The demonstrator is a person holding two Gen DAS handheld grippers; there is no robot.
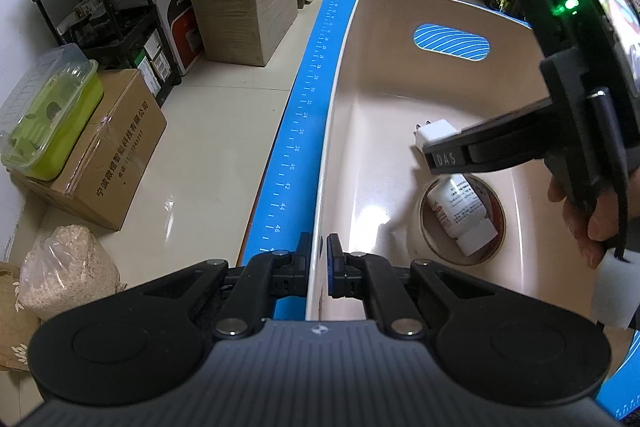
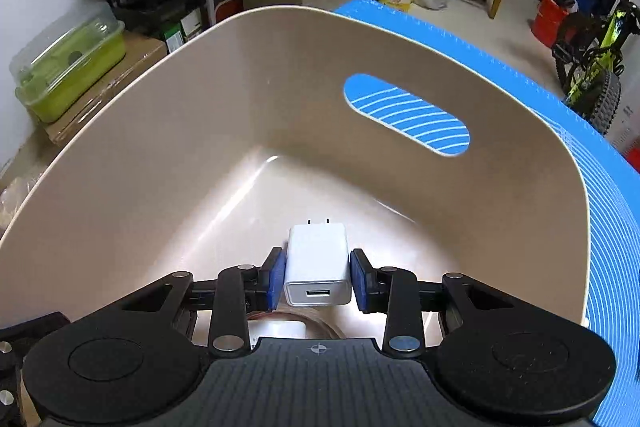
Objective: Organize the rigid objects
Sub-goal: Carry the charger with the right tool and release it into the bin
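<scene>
Inside the bin (image 2: pixel 168 131): charger (image 2: pixel 318 269), clamped between right gripper (image 2: pixel 318 281) pads, above the floor; bottle (image 1: pixel 460 213) in tape roll (image 1: pixel 496 243) below; left gripper (image 1: pixel 319 269) pinching bin wall. Risk: release, tumbling onto bottle, prongs scraping.

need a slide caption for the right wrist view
Right gripper holds a white USB charger over the beige bin, prongs pointing forward.
</scene>
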